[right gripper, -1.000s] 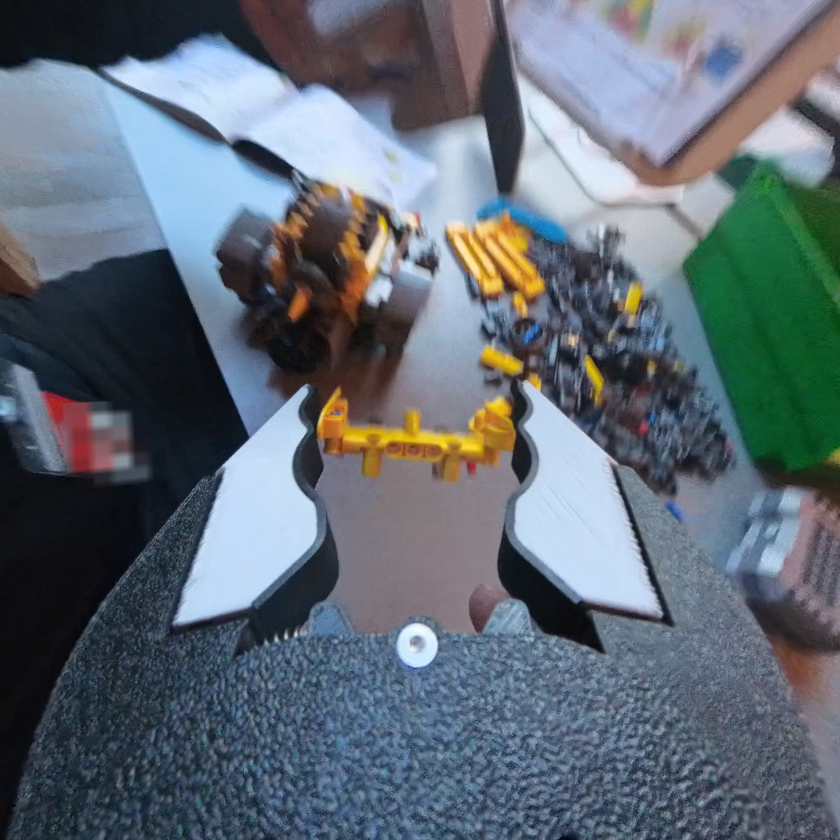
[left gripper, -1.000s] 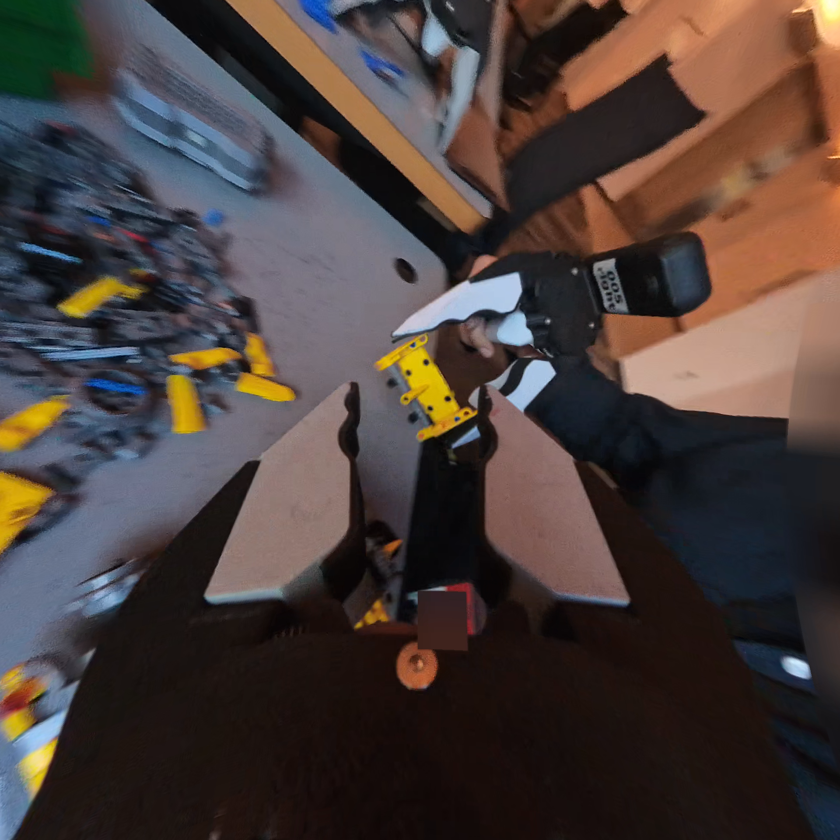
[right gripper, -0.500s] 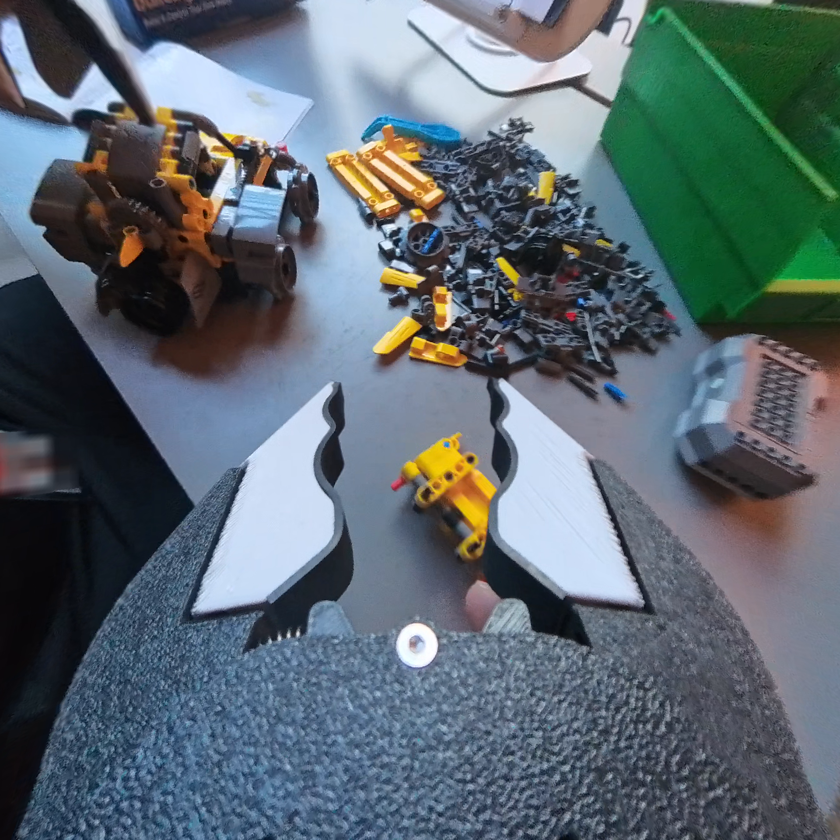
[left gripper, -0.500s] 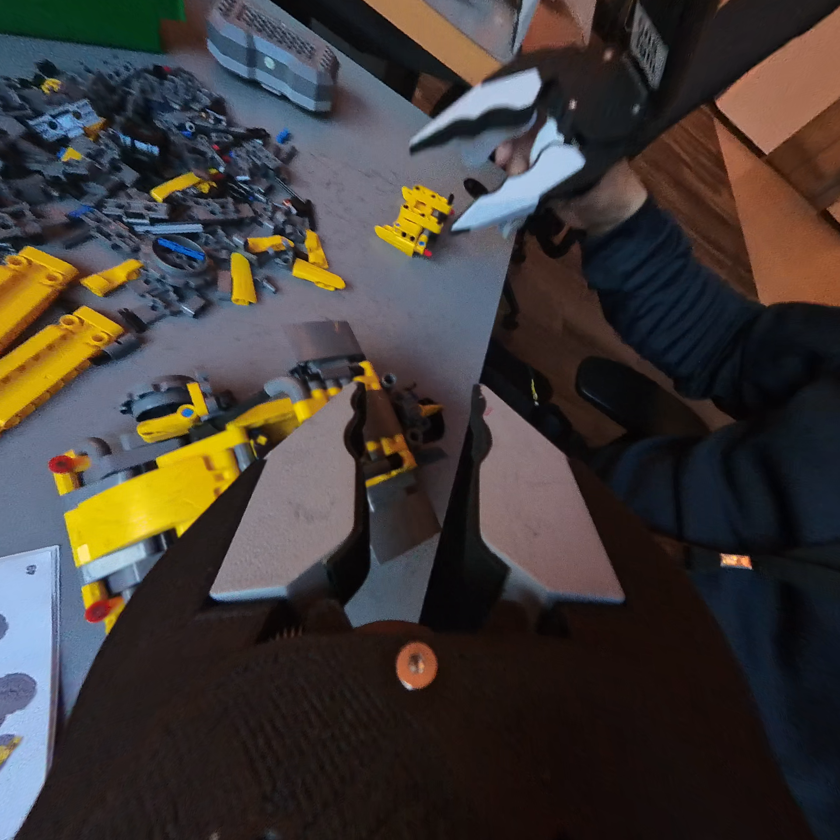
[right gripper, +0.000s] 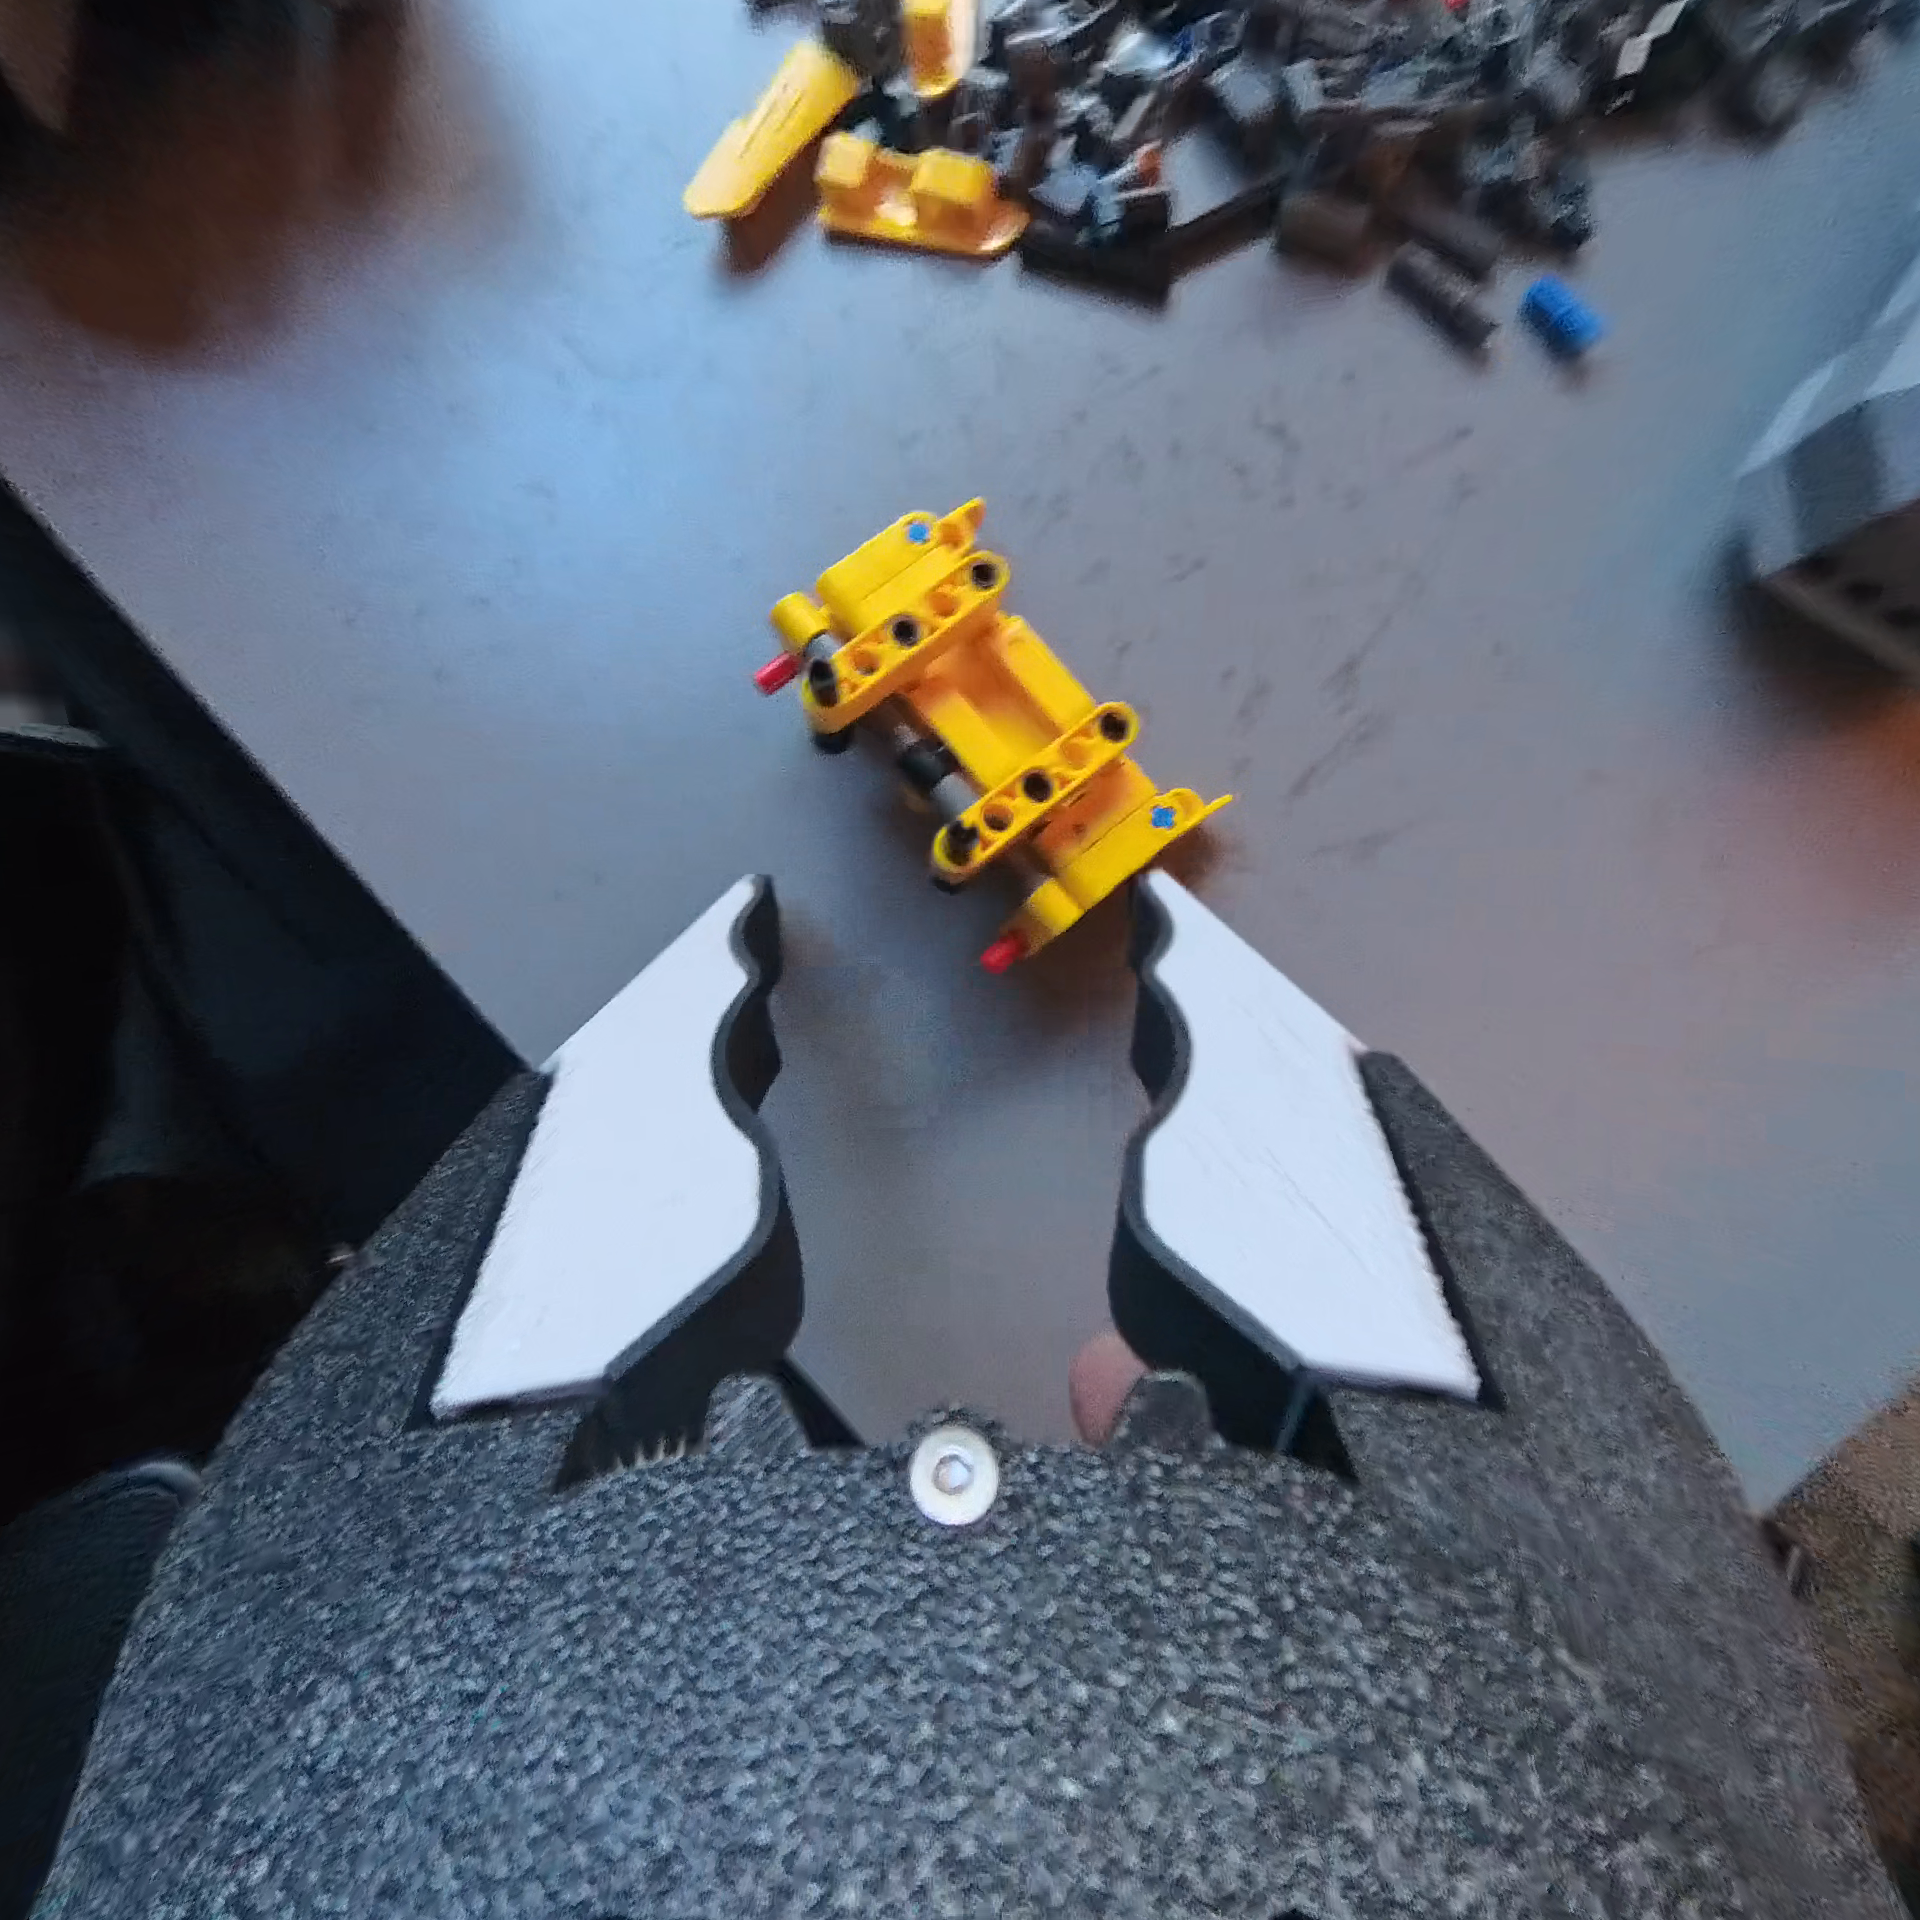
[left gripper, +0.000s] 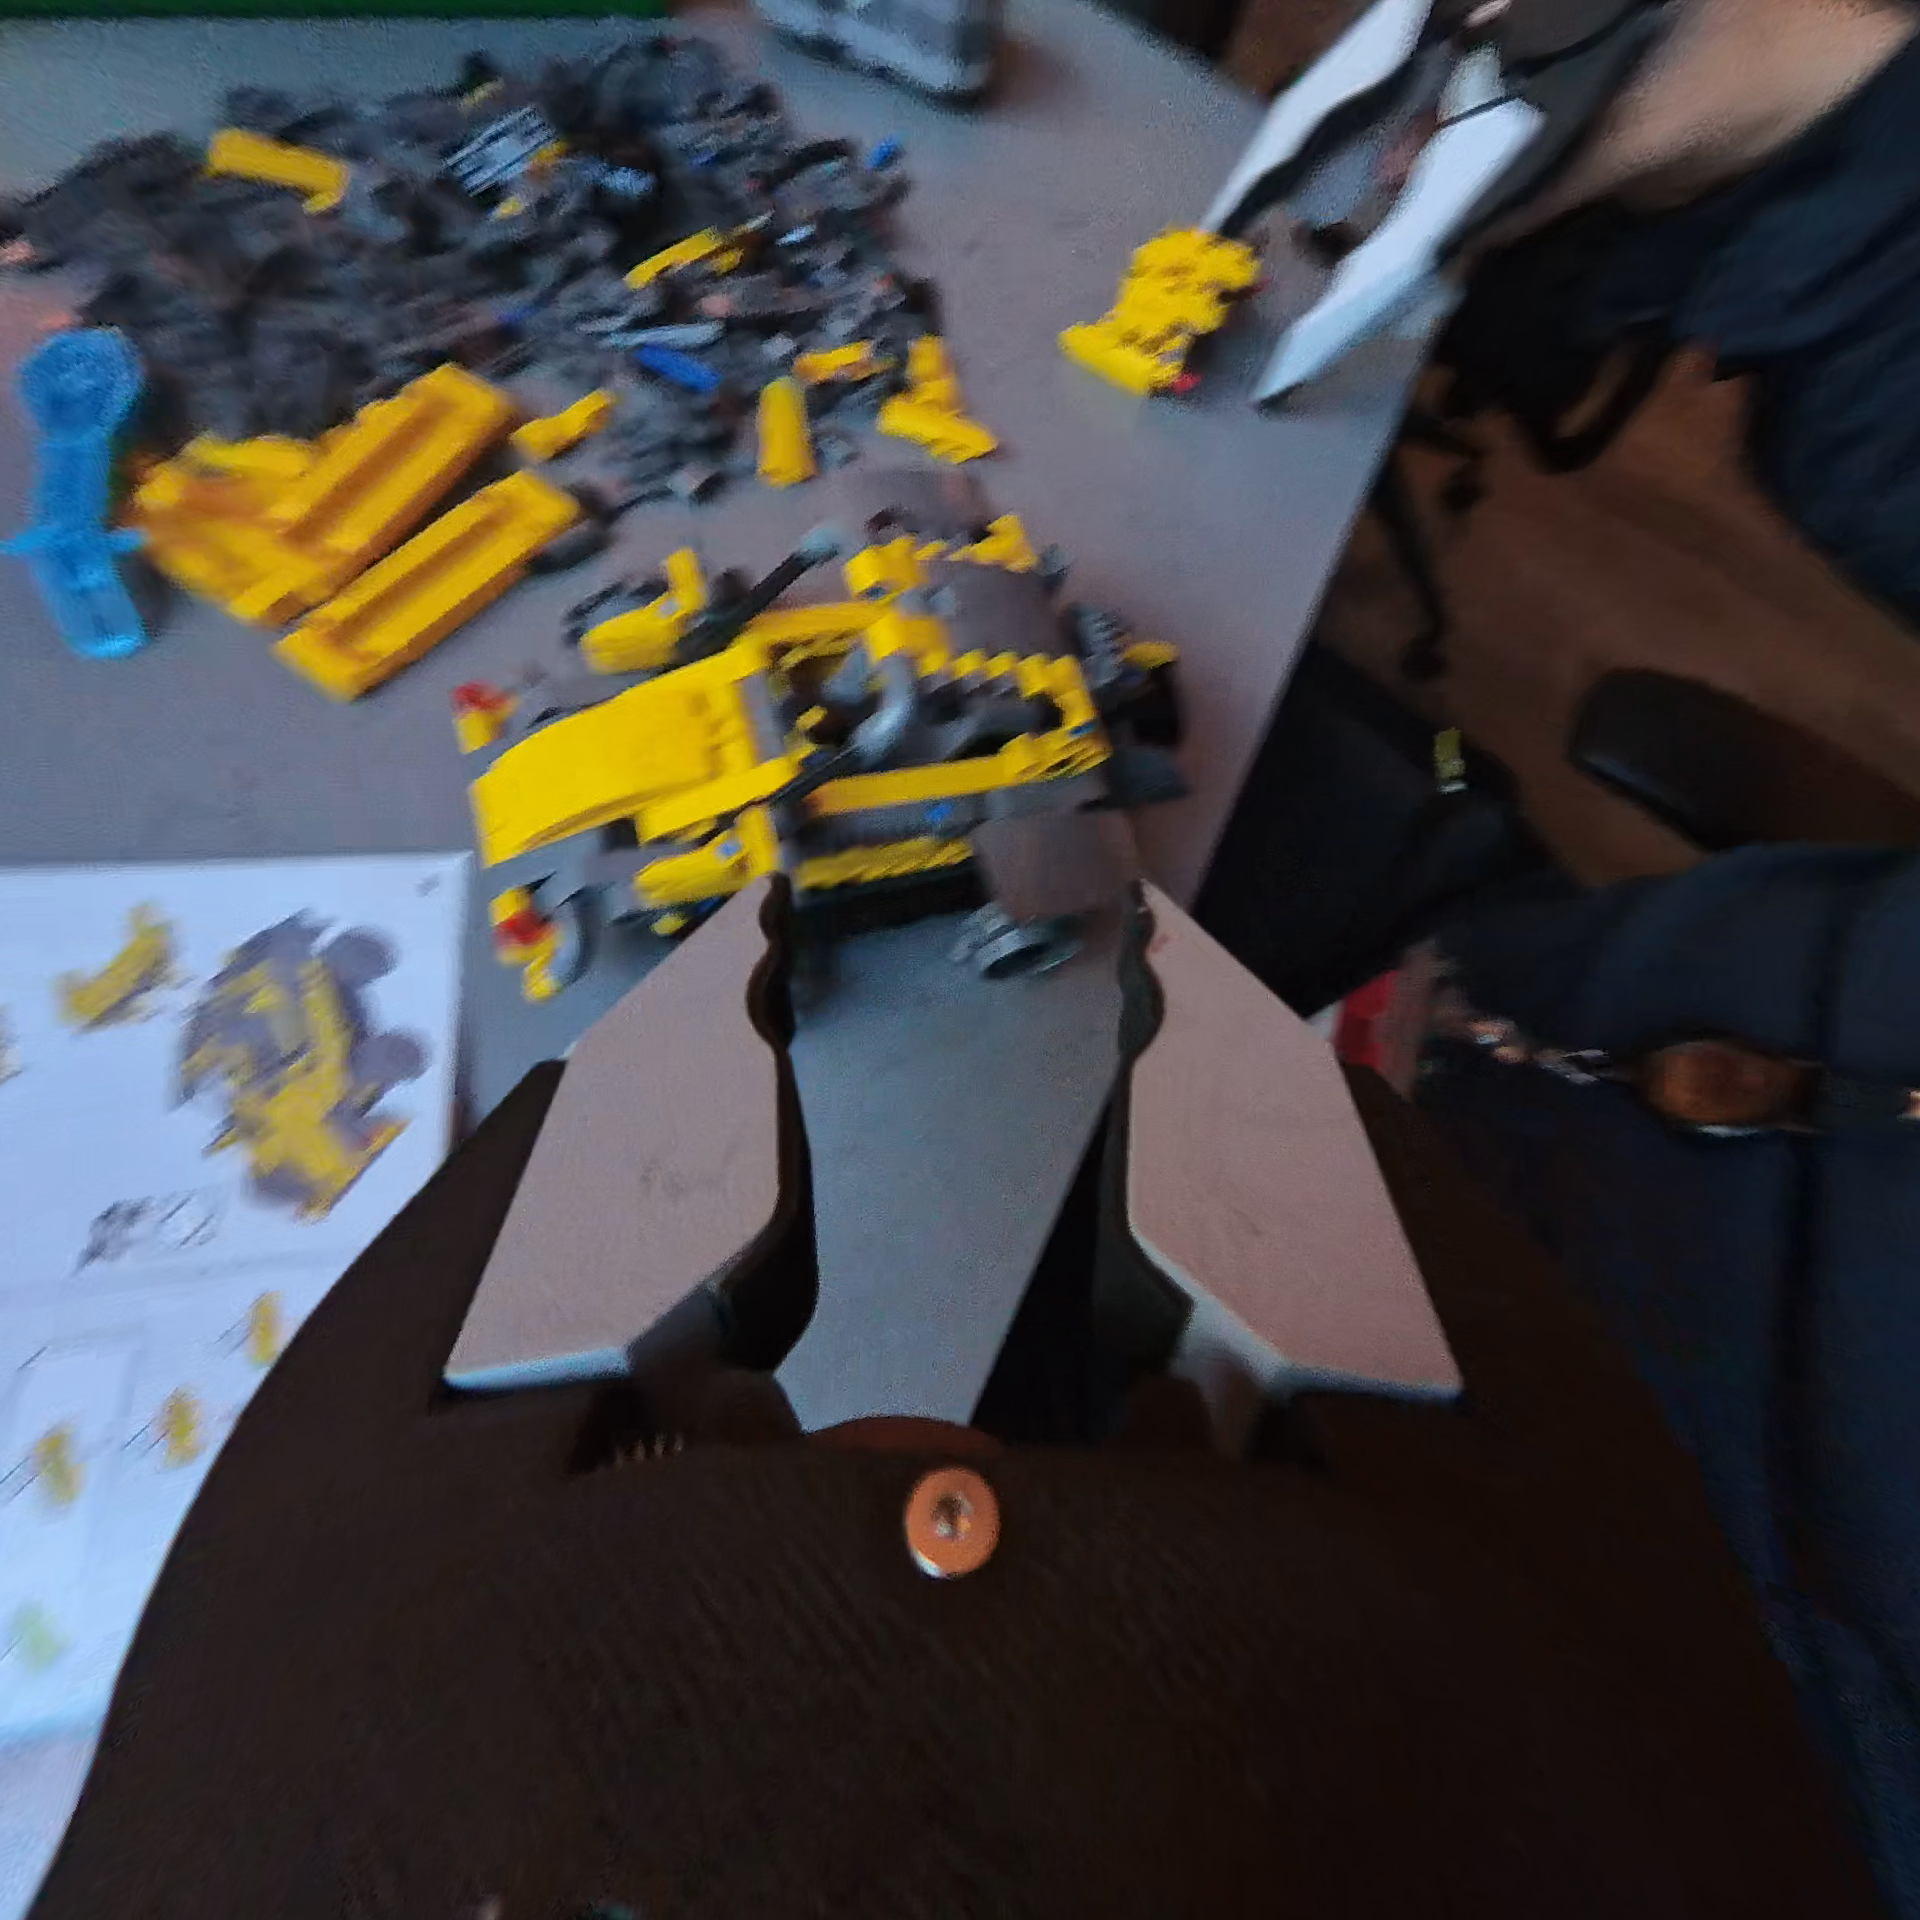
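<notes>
A small yellow brick assembly (right gripper: 987, 727) with red pins lies on the grey table (right gripper: 520, 468), just ahead of my right gripper (right gripper: 951, 894), which is open and empty above it. The assembly also shows in the left wrist view (left gripper: 1164, 296), with the right gripper (left gripper: 1309, 281) beside it. My left gripper (left gripper: 951, 914) is open and empty, just short of a yellow and grey brick vehicle (left gripper: 821, 748) near the table's edge.
A pile of dark and yellow loose bricks (left gripper: 468, 249) covers the far table; its edge also shows in the right wrist view (right gripper: 1247, 135). Long yellow panels (left gripper: 353, 530), a blue part (left gripper: 73, 468), an instruction booklet (left gripper: 208, 1195) and a grey block (right gripper: 1839, 499) lie around. A dark sleeve (left gripper: 1714, 987) is at right. Tip to tip, the grippers are about 35 cm apart.
The right gripper let go of the yellow assembly, which now lies on the table, and dropped closer over it. The left gripper opened wider and drew back from the vehicle.
</notes>
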Demonstrator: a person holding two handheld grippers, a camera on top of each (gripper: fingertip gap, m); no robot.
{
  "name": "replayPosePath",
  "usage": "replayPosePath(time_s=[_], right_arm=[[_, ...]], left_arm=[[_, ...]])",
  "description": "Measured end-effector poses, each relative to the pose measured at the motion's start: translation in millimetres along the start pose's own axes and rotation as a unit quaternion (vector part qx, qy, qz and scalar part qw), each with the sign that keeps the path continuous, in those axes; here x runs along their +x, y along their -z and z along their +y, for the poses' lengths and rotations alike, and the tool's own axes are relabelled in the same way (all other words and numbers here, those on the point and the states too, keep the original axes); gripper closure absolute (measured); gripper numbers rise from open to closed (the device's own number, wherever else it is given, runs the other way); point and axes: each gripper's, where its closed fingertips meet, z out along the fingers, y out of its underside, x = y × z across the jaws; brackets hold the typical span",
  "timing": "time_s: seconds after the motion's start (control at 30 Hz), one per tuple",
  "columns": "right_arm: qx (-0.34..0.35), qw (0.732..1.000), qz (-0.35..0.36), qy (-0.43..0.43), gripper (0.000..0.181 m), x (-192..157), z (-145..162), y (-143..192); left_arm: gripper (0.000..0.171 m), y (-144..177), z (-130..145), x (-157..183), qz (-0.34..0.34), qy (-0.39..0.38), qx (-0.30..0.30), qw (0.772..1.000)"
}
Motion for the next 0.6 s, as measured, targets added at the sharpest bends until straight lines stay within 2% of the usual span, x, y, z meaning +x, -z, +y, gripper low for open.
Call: replayPosePath(time_s=[0.1, 0.17, 0.23, 0.3, 0.4, 0.53, 0.6], right_arm=[[0.012, 0.999, -0.027, 0.038, 0.117, -43.9, -11.3, 1.4], [0.049, 0.995, -0.072, 0.057, 0.119, -80.4, -28.4, 4.4], [0.072, 0.989, -0.099, 0.084, 0.123, -100.1, -38.1, 9.6], [0.086, 0.989, -0.066, 0.098, 0.131, -87.7, -44.4, 12.8], [0.063, 0.993, -0.043, 0.087, 0.123, -70.9, -43.8, 7.9], [0.062, 0.988, -0.063, 0.129, 0.116, -99.9, -49.0, -12.5], [0.066, 0.988, -0.063, 0.127, 0.101, -110.9, -53.6, -25.2]], left_arm=[[0.103, 5.5, 15.9, -29.9, -0.052, -0.004, -0.010, 0.999], [0.100, 1.0, 23.3, -37.8, -0.048, 0.012, -0.009, 0.999], [0.097, -7.4, 27.0, -38.5, -0.029, 0.025, -0.003, 0.999], [0.096, -16.2, 33.0, -39.5, -0.022, 0.018, -0.009, 1.000], [0.095, -30.4, 43.1, -37.7, -0.024, 0.013, -0.029, 0.999], [0.094, -41.0, 47.5, -41.4, -0.062, -0.027, -0.044, 0.997], [0.092, -38.9, 44.4, -43.0, -0.072, -0.041, -0.041, 0.996]])
